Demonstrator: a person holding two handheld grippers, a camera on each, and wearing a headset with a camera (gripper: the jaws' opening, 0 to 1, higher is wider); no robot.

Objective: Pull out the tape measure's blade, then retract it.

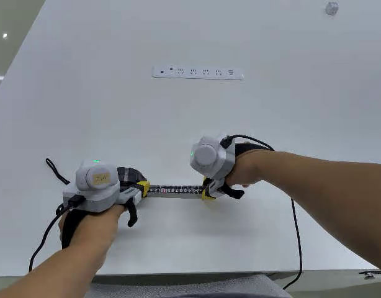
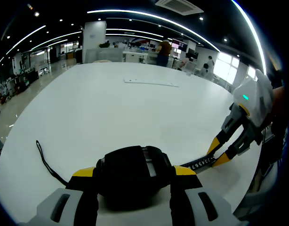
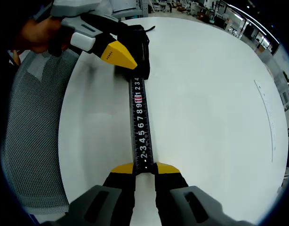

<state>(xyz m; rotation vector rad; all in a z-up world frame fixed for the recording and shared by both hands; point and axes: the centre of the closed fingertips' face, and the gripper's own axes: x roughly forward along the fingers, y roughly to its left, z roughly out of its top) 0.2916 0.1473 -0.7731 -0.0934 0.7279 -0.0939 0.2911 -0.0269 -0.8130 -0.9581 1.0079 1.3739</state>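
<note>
Left gripper (image 1: 139, 187) is clenched on the black tape measure case (image 2: 130, 179), yellow tips on either side of the body. My read: it pins the case to the table so the pull has something to work against. Right gripper (image 3: 145, 167) is closed on the free end of the blade (image 3: 140, 122), tips pinching the strip flat, probably at or just behind the hook; the hook itself is hidden. The blade runs straight between the two grippers, printed side up, low over the table or lying on it. Only a short length is out, so this looks like the early pull-out stage, or the retract, can't tell which. The straight line from case mouth to right gripper presumably keeps the blade from kinking or twisting. The case's black wrist strap (image 2: 48, 162) trails loose on the table on the far side of the left gripper from the blade, clear of the work. A black cable (image 1: 295, 236) hangs from the right gripper over the near table edge. The surface is a plain white table (image 1: 178, 124), matte and bare around the grippers. A white power strip (image 1: 198, 72) lies well beyond both grippers, and a small grey item (image 1: 331, 8) sits far off toward the back corner, too small to identify. Grey mesh fabric (image 3: 34, 141) shows beside the table edge near the left gripper. The room is an open-plan office with curved ceiling light strips, windows and distant people.
</note>
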